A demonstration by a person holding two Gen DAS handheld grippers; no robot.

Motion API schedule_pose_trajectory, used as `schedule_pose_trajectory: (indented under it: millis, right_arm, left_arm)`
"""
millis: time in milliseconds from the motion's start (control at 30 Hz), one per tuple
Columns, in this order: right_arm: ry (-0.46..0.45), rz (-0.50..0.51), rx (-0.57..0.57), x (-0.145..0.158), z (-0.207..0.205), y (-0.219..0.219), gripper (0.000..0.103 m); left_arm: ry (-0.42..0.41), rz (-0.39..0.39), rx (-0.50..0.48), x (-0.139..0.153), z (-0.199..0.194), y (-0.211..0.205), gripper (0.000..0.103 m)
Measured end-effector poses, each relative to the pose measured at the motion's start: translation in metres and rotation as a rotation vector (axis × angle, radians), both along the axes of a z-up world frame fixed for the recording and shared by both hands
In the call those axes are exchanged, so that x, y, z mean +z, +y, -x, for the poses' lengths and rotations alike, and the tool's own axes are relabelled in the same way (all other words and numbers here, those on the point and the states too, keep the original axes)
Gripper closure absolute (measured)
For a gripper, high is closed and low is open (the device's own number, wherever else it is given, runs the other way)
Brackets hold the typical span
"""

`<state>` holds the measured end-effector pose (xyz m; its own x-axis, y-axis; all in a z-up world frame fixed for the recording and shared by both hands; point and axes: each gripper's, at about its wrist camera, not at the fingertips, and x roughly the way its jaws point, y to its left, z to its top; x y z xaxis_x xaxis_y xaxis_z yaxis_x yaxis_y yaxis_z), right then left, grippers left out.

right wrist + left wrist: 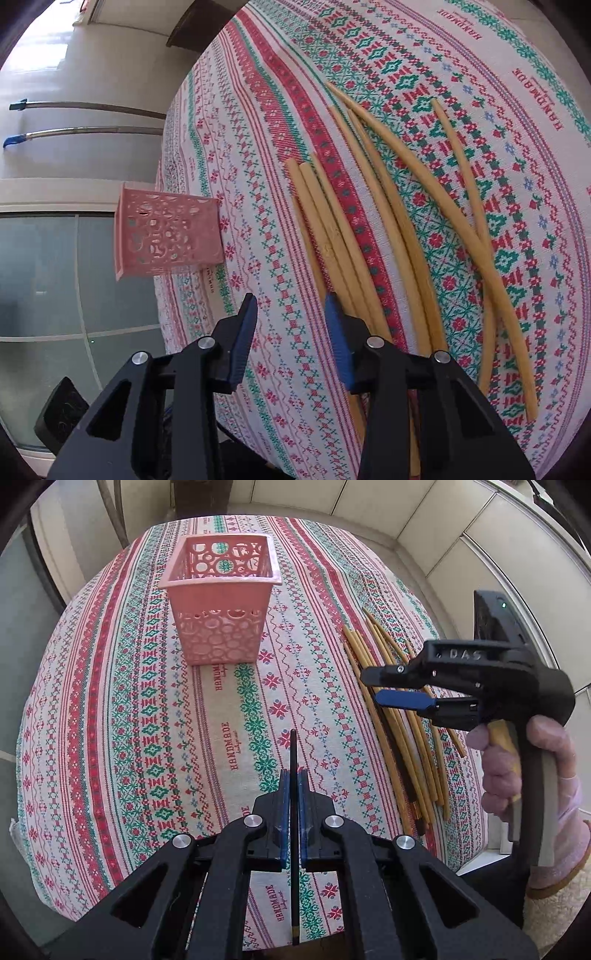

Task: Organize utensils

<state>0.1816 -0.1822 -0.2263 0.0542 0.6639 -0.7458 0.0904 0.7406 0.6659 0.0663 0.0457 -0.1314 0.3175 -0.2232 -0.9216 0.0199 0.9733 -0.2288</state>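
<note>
Chopstick (294, 760), dark and slim, sits pinched between the blue pads of the left gripper (293, 805), raised over the patterned tablecloth (129, 738). It looks light, stiff and a bit slick, so a hold near mid-length seems safest. The right gripper (290, 332) hangs spread and holding nothing over the loose bamboo chopsticks (399, 229). The pink perforated basket (221, 602) looks empty inside.

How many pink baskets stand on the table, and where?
1. The pink basket stands upright on the patterned tablecloth, at the far side of the table, left of the pile of light chopsticks. No other basket shows in either view.
</note>
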Motion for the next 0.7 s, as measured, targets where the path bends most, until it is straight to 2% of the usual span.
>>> schedule_pose_trajectory:
  millis: [133,433,500,567,700]
  right_arm:
    - [-0.006,0.014,-0.041,0.002,-0.002,-0.01,0.065]
    - [-0.136,0.222,0.031,0.019,-0.007,0.005,0.065]
    - [-0.168,0.175,0.027,0.029,-0.006,0.009,0.065]
    - [-0.177,0.075,0.044,0.038,-0.007,0.01,0.065]
    - [-0.126,0.108,0.043,0.022,-0.01,0.011,0.065]
  left_arm:
    - [-0.002,0.002,-0.01,0.002,0.005,0.002,0.1]
    - [-0.004,-0.01,-0.013,0.0,0.002,0.0,0.099]
    - [-0.005,-0.012,-0.011,0.001,0.002,0.001,0.099]
    - [-0.006,-0.012,-0.008,0.001,0.002,0.002,0.099]
    - [-0.004,-0.012,-0.009,0.0,0.001,0.002,0.099]
